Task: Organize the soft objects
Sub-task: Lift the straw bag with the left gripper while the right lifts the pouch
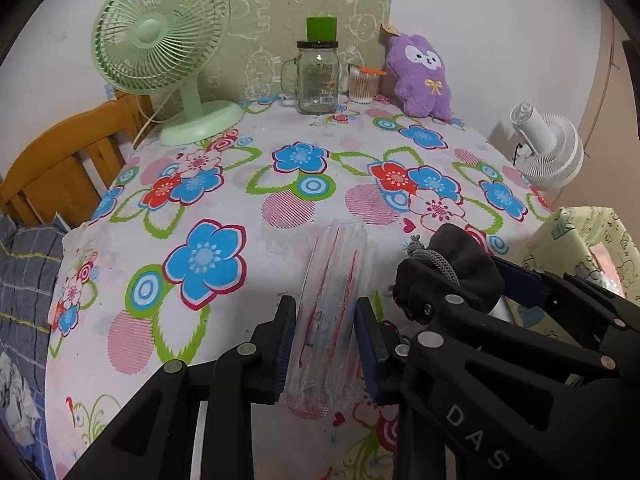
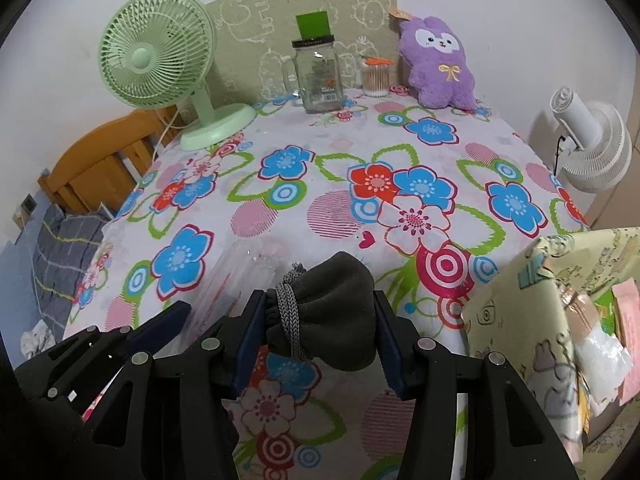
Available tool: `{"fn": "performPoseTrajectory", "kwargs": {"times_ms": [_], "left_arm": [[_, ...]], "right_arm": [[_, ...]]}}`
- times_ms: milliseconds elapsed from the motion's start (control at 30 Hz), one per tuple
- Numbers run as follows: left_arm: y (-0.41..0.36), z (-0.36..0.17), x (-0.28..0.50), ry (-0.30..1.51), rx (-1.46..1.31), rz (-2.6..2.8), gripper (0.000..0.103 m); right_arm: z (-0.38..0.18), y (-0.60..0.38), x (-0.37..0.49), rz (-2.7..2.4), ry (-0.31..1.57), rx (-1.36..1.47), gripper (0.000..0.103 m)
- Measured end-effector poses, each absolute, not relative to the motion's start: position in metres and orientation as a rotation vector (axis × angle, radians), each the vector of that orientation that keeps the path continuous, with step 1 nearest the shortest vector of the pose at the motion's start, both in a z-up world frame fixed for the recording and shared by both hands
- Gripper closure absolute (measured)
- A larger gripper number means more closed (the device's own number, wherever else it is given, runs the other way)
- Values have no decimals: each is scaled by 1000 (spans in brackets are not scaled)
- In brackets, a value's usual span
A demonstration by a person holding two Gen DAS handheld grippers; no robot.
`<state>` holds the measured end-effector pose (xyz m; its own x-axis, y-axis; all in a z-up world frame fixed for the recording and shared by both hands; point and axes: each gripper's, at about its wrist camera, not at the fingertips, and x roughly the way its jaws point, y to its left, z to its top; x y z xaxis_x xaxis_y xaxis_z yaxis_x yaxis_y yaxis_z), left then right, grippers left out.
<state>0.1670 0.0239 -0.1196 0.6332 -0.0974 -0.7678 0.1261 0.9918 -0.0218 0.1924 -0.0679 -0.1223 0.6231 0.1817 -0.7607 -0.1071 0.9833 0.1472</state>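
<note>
Table point(image 2: 400, 152), floral cloth. Carries everything listed; both held items hang over its near edge.

Storage box point(image 2: 516, 304), cartoon-print wrap, off the table's near right corner. Open top; inside, a clear packet and pink paper, the rest too crowded to tell. Probably the destination for the soft items.

Green desk fan point(image 1: 160, 40), far left corner. White fan point(image 2: 592, 148), off the right edge.

Purple plush toy point(image 2: 440, 64), far right corner, leaning on the wall. A soft item not yet collected.

Glass mason jar point(image 1: 318, 76), far edge, lidded, apparently empty, a green cup behind it. Cotton swab tub point(image 1: 363, 86) just beside it, full, orange lid.

Clear plastic bag point(image 1: 334, 312), red print, crumpled lengthwise. Left gripper point(image 1: 325, 344) is clamped on it, pads pressing both sides, jaws nearly together.

Dark grey drawstring pouch point(image 2: 328, 312), cord at its left. Right gripper point(image 2: 318, 332) has it squeezed at about half opening, the body bulging forward past the pads.

Handling note, my judgement: keep both clamps firm and lift clear of the cloth before swinging right. The pouch goes first, being nearest the box. Release only once below the rim; the slippery bag may slide.
</note>
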Motion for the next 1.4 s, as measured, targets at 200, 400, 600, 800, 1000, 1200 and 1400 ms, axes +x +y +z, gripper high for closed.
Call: {"fn": "performPoseTrajectory", "kwargs": {"times_ms": [200, 400, 600, 800, 1000, 1200, 1400], "left_arm": [[23, -105, 148, 831, 46, -100, 73], [21, -90, 127, 787, 44, -90, 73], [18, -76, 110, 762, 43, -83, 73], [10, -57, 94, 721, 41, -103, 73], [1, -37, 79, 673, 40, -102, 73], [-10, -21, 66, 639, 46, -98, 73], [-25, -12, 58, 611, 53, -104, 73]], "right_arm": [[-109, -68, 174, 169, 849, 79, 48], [-92, -69, 156, 172, 806, 59, 48], [-77, -72, 140, 177, 780, 57, 48], [-58, -78, 125, 189, 744, 57, 48], [-36, -87, 109, 201, 696, 50, 48], [-19, -98, 96, 209, 661, 42, 48], [-8, -114, 86, 210, 627, 46, 48]]}}
